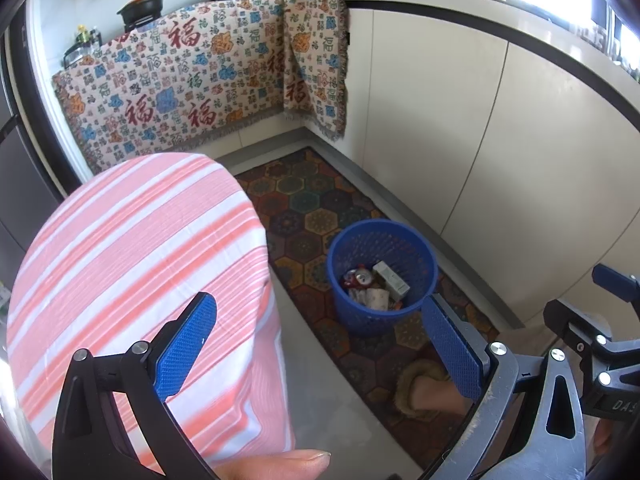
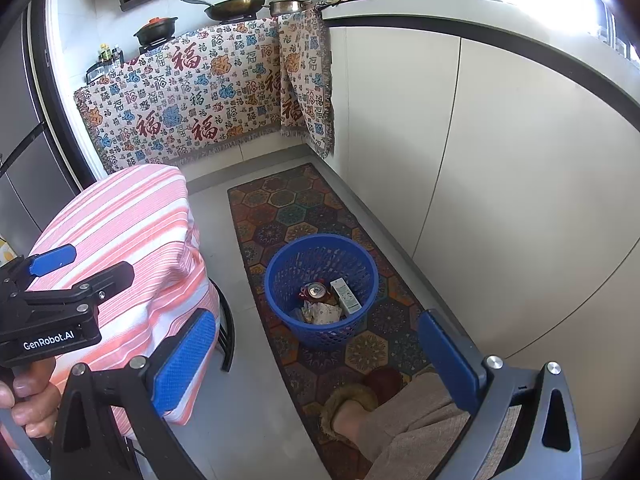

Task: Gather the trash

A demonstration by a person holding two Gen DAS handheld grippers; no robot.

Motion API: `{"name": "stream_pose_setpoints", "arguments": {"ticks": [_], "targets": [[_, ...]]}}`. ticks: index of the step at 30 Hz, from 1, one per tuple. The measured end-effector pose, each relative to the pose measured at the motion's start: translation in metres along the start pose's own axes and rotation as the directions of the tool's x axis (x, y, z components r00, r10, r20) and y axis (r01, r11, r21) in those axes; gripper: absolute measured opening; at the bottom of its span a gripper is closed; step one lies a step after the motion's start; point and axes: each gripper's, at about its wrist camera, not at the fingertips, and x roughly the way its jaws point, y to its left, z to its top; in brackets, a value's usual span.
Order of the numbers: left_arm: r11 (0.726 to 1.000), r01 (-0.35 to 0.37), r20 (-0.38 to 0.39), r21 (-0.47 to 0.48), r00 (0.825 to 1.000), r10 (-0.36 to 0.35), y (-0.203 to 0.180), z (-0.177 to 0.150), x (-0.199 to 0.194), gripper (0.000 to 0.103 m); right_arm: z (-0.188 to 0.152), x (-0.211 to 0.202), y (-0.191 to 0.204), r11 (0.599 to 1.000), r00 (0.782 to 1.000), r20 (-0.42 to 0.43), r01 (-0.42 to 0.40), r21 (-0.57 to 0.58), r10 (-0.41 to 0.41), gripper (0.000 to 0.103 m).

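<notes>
Both grippers hang empty above the kitchen floor — left gripper [image 1: 320, 344] and right gripper [image 2: 316, 356] each with blue pads spread wide. Below, on the patterned rug [image 2: 280, 208], the blue basket [image 2: 280, 280] holds a crushed can [image 2: 316, 291], a small carton [image 2: 347, 297] and crumpled wrappers [image 2: 320, 314].

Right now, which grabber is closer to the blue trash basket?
Hard to say, perhaps the right. Both are open, empty and above it. The blue trash basket sits ahead between the right gripper's fingers; from the left gripper, it lies ahead too, slightly toward its right finger.
</notes>
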Motion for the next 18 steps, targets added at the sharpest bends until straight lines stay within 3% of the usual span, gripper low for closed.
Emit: {"name": "stream_pose_setpoints", "arguments": {"ticks": [18], "targets": [[1.0, 0.0, -0.004, 0.0, 1.0, 0.0, -0.003, -0.0007, 0.0003, 0.102, -0.0021, 0.0005, 0.0022, 1.0, 1.0, -0.004, -0.002, 0.0, 0.002, 0.103]]}}
